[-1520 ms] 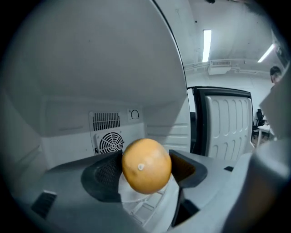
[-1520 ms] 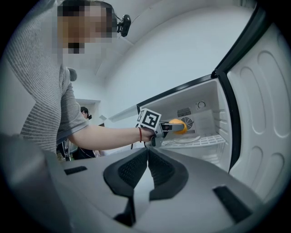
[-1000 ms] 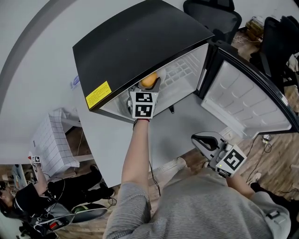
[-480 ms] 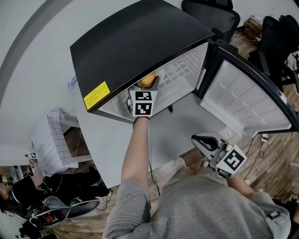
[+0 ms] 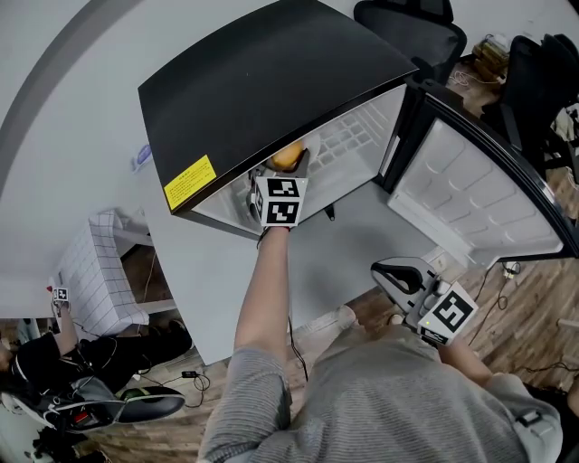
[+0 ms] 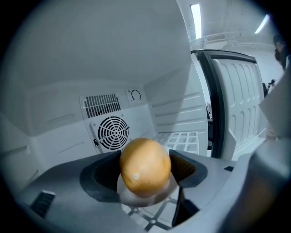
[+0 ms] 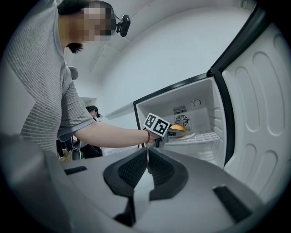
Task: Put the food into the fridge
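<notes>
A small black-topped fridge [image 5: 271, 81] stands with its door [image 5: 479, 190] swung open to the right. My left gripper [image 5: 288, 165] reaches into the top compartment and is shut on an orange [image 6: 145, 166], which shows between the two dark pads. A white dish [image 6: 170, 189] lies right under the orange, above the white wire shelf [image 6: 182, 139]. From the right gripper view the orange [image 7: 177, 130] and dish hang at shelf height. My right gripper [image 5: 387, 269] is held low outside the fridge, near the door, shut with nothing in it [image 7: 148, 157].
The fridge's back wall carries a round fan grille [image 6: 112, 132] and a dial [image 6: 135, 94]. A white grid-patterned box [image 5: 90, 276] stands at the left, with a person [image 5: 54, 362] low on the floor beside it. Office chairs [image 5: 412, 27] stand behind the fridge.
My two grippers hold almost the same places. The person at the lower left has shifted lower and further left.
</notes>
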